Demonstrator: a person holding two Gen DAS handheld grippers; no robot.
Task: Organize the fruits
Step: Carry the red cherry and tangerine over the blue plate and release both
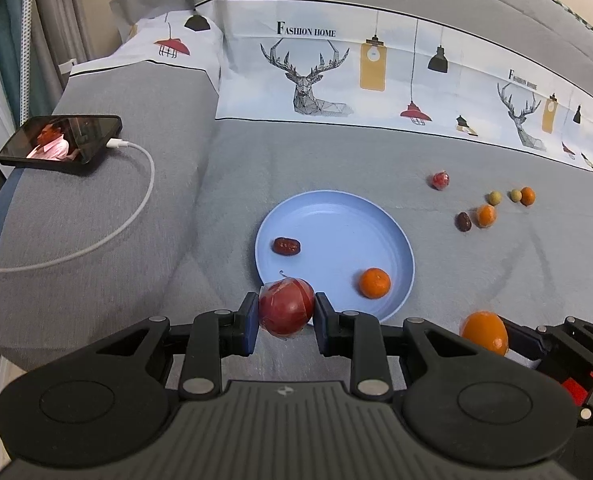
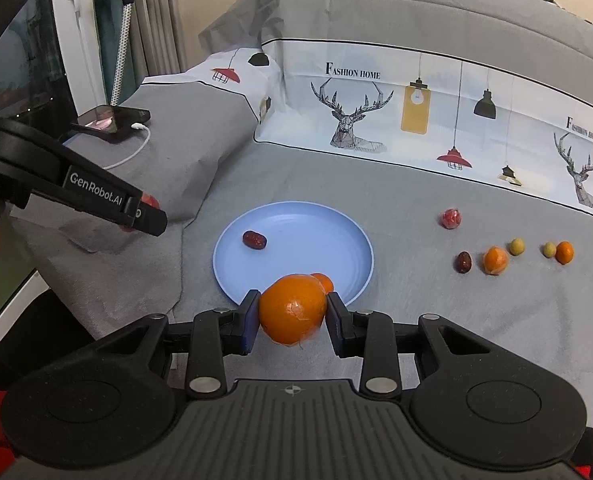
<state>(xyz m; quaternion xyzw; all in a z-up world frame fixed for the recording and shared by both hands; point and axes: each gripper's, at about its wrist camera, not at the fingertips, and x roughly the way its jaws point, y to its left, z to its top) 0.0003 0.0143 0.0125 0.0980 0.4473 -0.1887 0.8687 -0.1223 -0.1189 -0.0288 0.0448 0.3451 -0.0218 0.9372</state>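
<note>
A red apple point(image 1: 285, 307) is gripped by the left claw point(image 1: 285, 322) at the near rim of the blue plate point(image 1: 332, 216) on the bed. An orange point(image 2: 292, 309) is clamped in the right claw point(image 2: 293, 322). A date point(image 1: 286, 246) and a tangerine point(image 1: 374, 282) are held on the plate; a phone point(image 1: 61, 143) lies on the pillow, well apart.

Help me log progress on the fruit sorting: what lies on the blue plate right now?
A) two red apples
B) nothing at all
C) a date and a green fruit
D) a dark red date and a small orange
D: the left wrist view shows a dark red date and a small orange on the blue plate, while the red apple and the big orange sit clamped in the grippers.
</note>
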